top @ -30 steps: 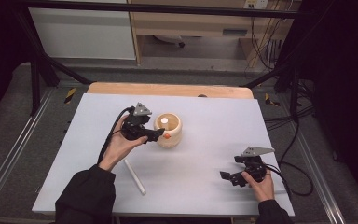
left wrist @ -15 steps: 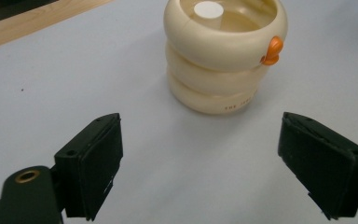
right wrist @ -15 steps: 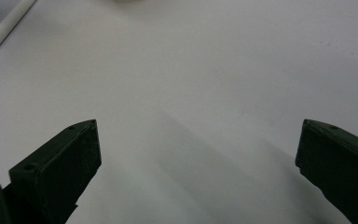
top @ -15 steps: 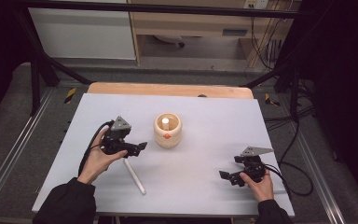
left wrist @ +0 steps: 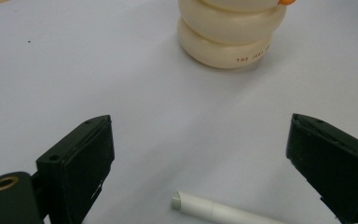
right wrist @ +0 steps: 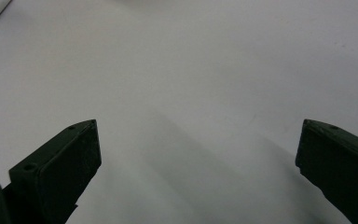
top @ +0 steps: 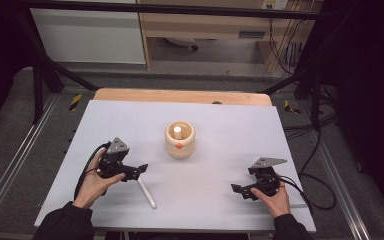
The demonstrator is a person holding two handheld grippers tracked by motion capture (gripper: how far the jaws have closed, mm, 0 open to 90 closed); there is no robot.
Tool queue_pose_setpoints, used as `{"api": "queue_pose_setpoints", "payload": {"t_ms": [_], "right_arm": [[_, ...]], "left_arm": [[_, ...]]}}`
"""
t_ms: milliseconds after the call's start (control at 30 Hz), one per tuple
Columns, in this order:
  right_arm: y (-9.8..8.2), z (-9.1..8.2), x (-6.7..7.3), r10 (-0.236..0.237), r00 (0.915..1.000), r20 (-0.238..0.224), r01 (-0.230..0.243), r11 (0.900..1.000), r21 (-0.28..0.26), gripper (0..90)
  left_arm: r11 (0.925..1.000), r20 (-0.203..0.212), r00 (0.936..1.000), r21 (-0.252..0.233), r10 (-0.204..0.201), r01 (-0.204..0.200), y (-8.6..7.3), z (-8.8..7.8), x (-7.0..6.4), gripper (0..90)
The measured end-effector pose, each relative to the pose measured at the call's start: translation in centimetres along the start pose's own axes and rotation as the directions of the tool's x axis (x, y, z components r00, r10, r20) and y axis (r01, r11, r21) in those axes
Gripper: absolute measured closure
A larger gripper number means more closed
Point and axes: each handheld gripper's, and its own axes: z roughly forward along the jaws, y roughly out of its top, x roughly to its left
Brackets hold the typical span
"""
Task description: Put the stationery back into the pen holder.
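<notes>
Biggest worry for us right now is the white stick (top: 145, 192) lying flat on the table (top: 220, 125): it's round, so if we close the left gripper (top: 136, 171) off-centre or clip just its tip, it rolls away or skids off (not much to bite on). The jaws have just been opening and stand wide, holding nothing; the stick's near end lies on the table between them in the left gripper view. The right gripper (top: 240, 191) sits open and empty near the table's right front. Compared with a second ago, our left hand has come away from the wooden cup (top: 180, 140), where another white stick stands upright, down toward this loose one.
</notes>
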Motion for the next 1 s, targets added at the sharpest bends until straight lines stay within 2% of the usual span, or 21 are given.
{"api": "queue_pose_setpoints", "payload": {"t_ms": [167,500,767,1000], "right_arm": [[0.5,0.4,0.8,-0.014,0.9999,0.005,0.014,1.000,0.003,0.6],[2.1,1.7,3.2,-0.046,0.9987,0.021,0.045,0.998,0.031,0.6],[3.9,3.0,5.7,-0.045,0.9988,0.020,0.044,0.998,0.036,0.7],[5.4,4.7,8.6,-0.074,0.9970,0.020,0.073,0.995,0.061,1.9]], "left_arm": [[0.9999,0.003,0.9999,-0.012,-0.010,0.010,-1.0,-0.5,0.1,6.9],[0.9998,-0.016,0.9997,0.007,-0.019,0.019,-3.4,-1.5,0.6,6.9],[0.9994,-0.029,0.9990,-0.011,-0.034,0.033,-4.3,-2.7,1.2,6.9],[0.9994,-0.036,0.9988,0.009,-0.034,0.034,-5.2,-2.9,1.7,6.9]]}}
